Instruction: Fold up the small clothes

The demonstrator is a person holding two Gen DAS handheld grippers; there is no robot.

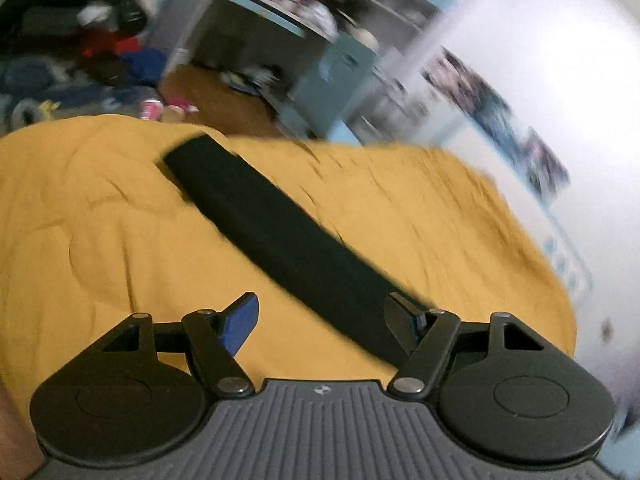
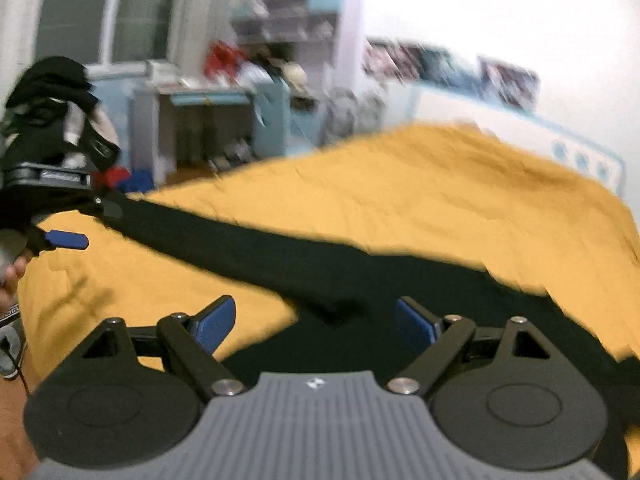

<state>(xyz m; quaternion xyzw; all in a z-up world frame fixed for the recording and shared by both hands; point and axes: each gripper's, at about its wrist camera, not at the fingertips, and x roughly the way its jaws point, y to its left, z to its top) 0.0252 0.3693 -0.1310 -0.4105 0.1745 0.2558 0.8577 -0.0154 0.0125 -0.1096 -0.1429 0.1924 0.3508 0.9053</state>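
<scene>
A long black garment (image 1: pixel 272 224) lies stretched across a yellow blanket (image 1: pixel 100 220). In the left wrist view it runs from the upper left down to the right finger (image 1: pixel 400 320) of my left gripper (image 1: pixel 322 304). That gripper's jaws stand wide apart, and the cloth touches only that one finger. In the right wrist view the black garment (image 2: pixel 280 256) widens under my right gripper (image 2: pixel 316 306), which hovers open over it with both blue pads bare. My left gripper (image 2: pixel 100 224) shows at the left of that view, at the garment's narrow end.
The yellow blanket (image 2: pixel 440 184) covers a bed that ends at a white wall with pictures (image 2: pixel 448 60). Beyond the far edge stand a blue cabinet (image 1: pixel 332 80) and shelves, with clothes heaped on the floor (image 1: pixel 120 56). A person's hand (image 2: pixel 10 276) holds the left gripper.
</scene>
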